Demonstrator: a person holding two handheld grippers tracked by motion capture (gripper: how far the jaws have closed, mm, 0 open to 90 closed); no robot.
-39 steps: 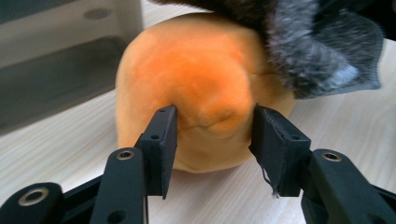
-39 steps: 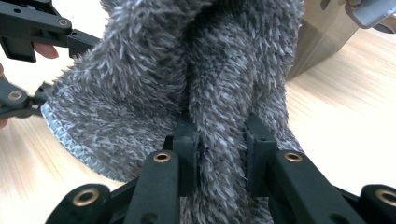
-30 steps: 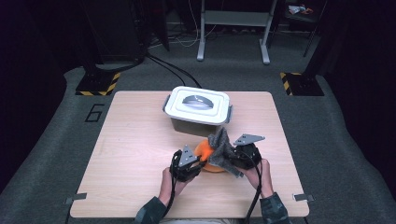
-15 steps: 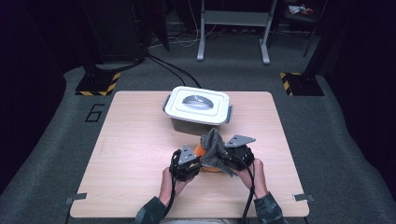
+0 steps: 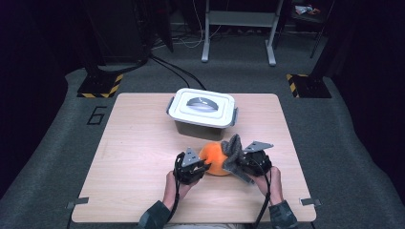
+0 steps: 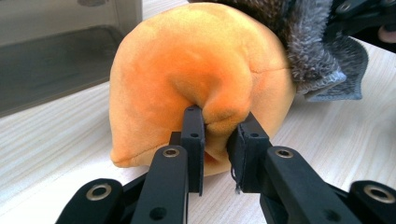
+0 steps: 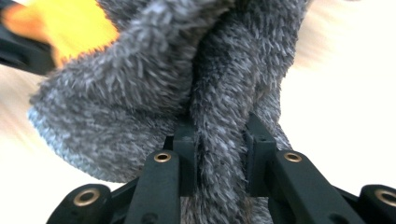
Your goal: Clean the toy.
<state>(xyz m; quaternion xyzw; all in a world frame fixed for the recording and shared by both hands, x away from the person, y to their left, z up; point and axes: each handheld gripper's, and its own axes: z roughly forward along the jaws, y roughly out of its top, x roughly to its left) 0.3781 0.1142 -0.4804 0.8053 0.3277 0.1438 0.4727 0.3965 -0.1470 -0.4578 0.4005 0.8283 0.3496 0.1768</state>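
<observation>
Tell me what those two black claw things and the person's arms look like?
Each hand-held gripper, left and right, is black, with two flat jaws on arms joined by brass-ringed rivets. A grey three-cornered plate sits on top, and a black cable trails back. The person wears dark greenish sleeves.

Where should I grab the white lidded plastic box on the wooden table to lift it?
Take the white lidded plastic box by the grey recessed handle in the middle of its lid, coming straight down from above. The handle lies flat and centred, so the load should hang level. The side latches look too small and sloped for a sure gripper hold.
</observation>
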